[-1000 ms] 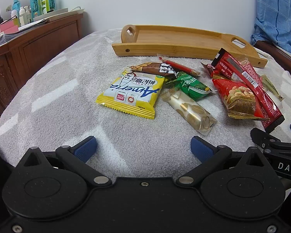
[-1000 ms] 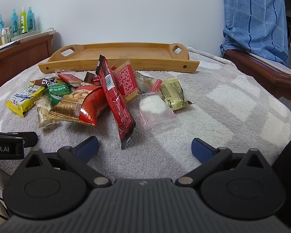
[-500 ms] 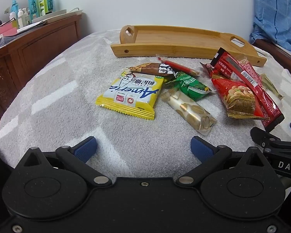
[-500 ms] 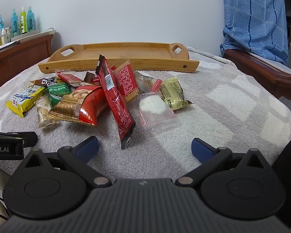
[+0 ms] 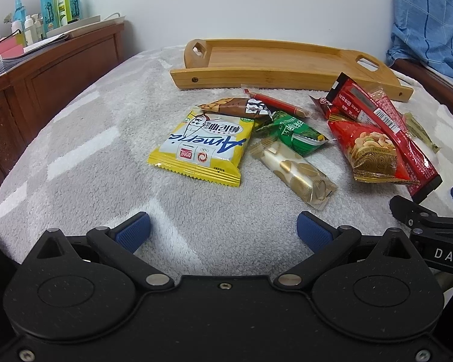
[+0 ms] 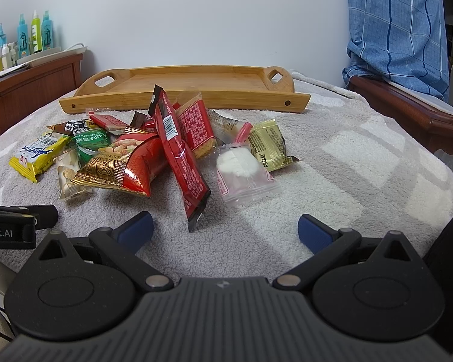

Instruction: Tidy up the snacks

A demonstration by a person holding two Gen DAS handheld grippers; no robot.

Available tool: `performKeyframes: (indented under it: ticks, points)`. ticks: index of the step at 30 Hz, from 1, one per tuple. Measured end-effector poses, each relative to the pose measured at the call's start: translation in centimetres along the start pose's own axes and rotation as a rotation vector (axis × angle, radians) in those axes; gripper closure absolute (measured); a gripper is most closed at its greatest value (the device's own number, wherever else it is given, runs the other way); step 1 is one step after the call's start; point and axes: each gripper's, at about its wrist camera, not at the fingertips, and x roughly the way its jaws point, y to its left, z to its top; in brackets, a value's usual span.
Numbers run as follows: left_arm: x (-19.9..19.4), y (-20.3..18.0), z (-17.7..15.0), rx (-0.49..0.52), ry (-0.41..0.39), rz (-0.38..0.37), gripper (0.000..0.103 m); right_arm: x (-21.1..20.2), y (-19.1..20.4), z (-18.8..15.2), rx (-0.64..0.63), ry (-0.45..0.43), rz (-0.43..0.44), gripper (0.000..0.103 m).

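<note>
Several snack packets lie in a loose pile on a grey fleece blanket. Among them are a yellow packet [image 5: 204, 147], a gold-patterned clear wrapper [image 5: 296, 173], a green packet [image 5: 296, 132], a red nut bag [image 5: 371, 147] [image 6: 126, 166] and a long red packet [image 6: 178, 150]. A clear bag with white candy [image 6: 241, 166] and a gold packet [image 6: 267, 146] lie on the pile's right side. Behind the pile stands an empty bamboo tray [image 5: 287, 74] [image 6: 184, 101]. My left gripper [image 5: 223, 230] hangs open short of the yellow packet. My right gripper [image 6: 225, 230] is open near the long red packet's end.
A dark wooden cabinet [image 5: 45, 75] with spray bottles [image 5: 57, 3] stands at the left. A blue checked cloth [image 6: 401, 21] hangs over a wooden frame [image 6: 407, 111] at the right. A white wall is behind the tray. Each gripper's tip shows at the other view's edge.
The left wrist view has swung slightly, so the pile and tray sit a little further left in it. The right gripper and the snacks have not moved.
</note>
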Motion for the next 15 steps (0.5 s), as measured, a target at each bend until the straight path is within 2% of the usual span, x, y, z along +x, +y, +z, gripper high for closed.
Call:
performKeyframes:
  ticks: [10,13,15]
  points:
    - [-0.1,0.3,0.7,-0.004,0.034,-0.015,0.000,-0.4,0.1,0.9,-0.006,0.005,0.003,0.000]
    - [-0.6,0.3,1.2,0.004,0.020,-0.034,0.008,-1.2,-0.3,1.2,0.012,-0.021,0.043,0.001]
    - [-1.2,0.2,1.6,0.003,-0.006,-0.041,0.011,-1.9,-0.4,1.4,0.004,-0.044,0.054,0.006]
